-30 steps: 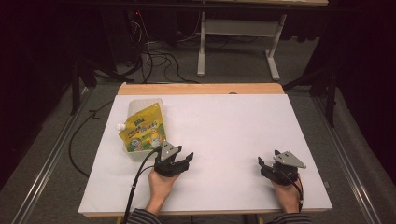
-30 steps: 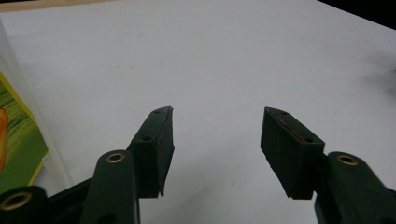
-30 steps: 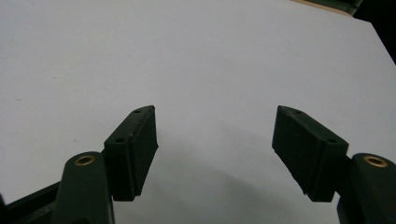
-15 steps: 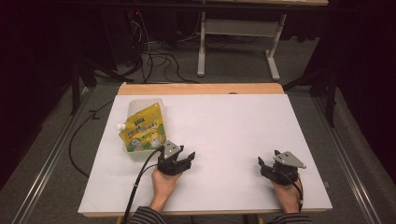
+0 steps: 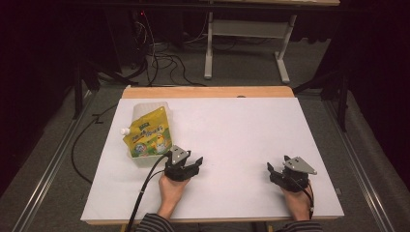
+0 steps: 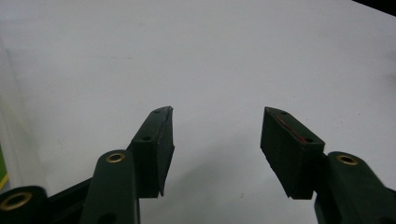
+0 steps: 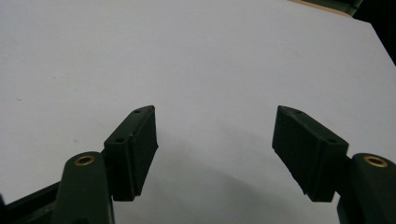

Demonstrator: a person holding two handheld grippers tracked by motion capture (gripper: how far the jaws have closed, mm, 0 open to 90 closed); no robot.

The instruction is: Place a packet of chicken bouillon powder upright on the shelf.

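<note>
Yellow pouch [image 5: 148,137] just beside left claw [image 5: 196,162], apart | both claws empty, agape | right claw [image 5: 272,170] well apart

Pouch [image 5: 147,135] on table [image 5: 241,130] (far-left), left tongs [image 5: 191,162] beside.

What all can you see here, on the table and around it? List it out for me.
pouch: one, yellow and green with a white cap, on the table's left part, lying in a clear tray.
tray: one, clear plastic, under the pouch, left part of the table.
table: one, white top with a wooden far edge, centre.
bench frame: one, pale grey, on the floor beyond the table.
cables: several, black, on the floor beyond the table's left corner.
left gripper: one, black, jaws open on nothing, near the pouch's near right corner.
right gripper: one, black, jaws open on nothing, near right part of the table.
hands: two, at the near edge, striped sleeves.
</note>
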